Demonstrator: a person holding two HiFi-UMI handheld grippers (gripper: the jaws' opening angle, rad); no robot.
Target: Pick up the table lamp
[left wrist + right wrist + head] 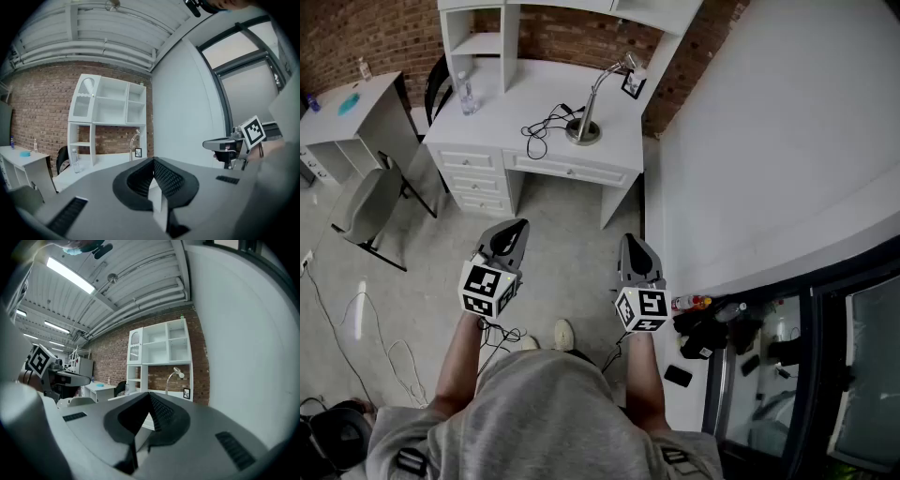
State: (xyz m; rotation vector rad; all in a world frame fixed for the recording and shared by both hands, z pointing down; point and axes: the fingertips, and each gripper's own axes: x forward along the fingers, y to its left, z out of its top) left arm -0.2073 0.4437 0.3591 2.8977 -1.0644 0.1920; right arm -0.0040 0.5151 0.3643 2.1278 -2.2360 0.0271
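a room with a red brick back wall (384,33) and a pale concrete floor (567,234) holds a white tabletop with drawers (502,117), pushed against the bricks, and a white open shelf unit (483,37) stands on its rear edge. the silver gooseneck table lamp (584,129) stands upright on the right part of this tabletop, on its round base. its neck arches over to the right, so its head hangs near a small black-framed picture (633,84) at the back corner. a loose black cable (544,124) lies just left of the lamp base, and a clear plastic water bottle (468,94) stands on the left part of the tabletop. a grey chair (370,202) sits on the floor to the left of the drawers, with a second white tabletop (352,103) beyond it. a plain white wall (769,141) runs along the right side. a person in a grey hooded top (548,412) stands well back from the furniture, holding both tools out side by side, aimed roughly level toward the lamp. the left hand-held gripper (517,228) is clenched, its jaws pressed together with nothing between them. the right hand-held gripper (630,242) is clenched as well and empty. the lamp is well apart from both, and in each gripper view it appears far beyond the jaw tips.
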